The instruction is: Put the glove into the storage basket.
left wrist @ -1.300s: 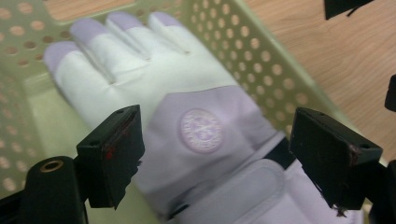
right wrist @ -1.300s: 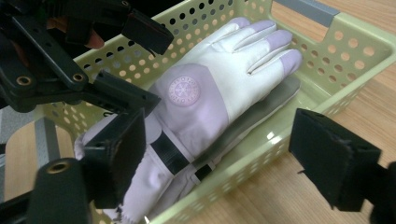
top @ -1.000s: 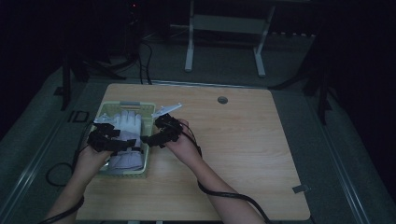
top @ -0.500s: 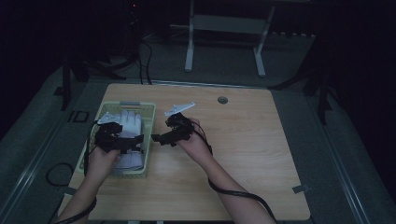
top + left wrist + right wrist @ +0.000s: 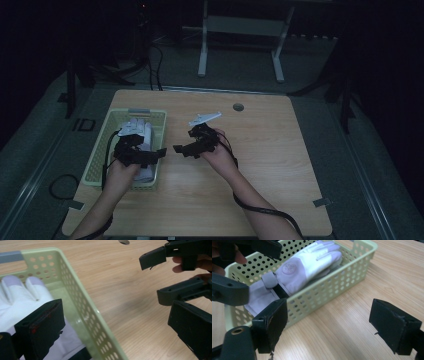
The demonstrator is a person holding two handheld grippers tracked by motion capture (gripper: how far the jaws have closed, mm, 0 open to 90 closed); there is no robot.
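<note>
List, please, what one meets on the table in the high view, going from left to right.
Green basket with the white glove in it → left gripper → right gripper → round hole in the table top.

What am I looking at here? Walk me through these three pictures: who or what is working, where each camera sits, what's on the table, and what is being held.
No robot here: a person holds a two-fingered hand tool in each hand. The high view looks down on a wooden table. The left gripper hangs over a pale green perforated basket; the right gripper hovers over bare wood beside it. The other two pictures come from cameras riding on each tool, looking along its black fingers. A white glove lies inside the basket. Both tools are open, and neither holds anything.
</note>
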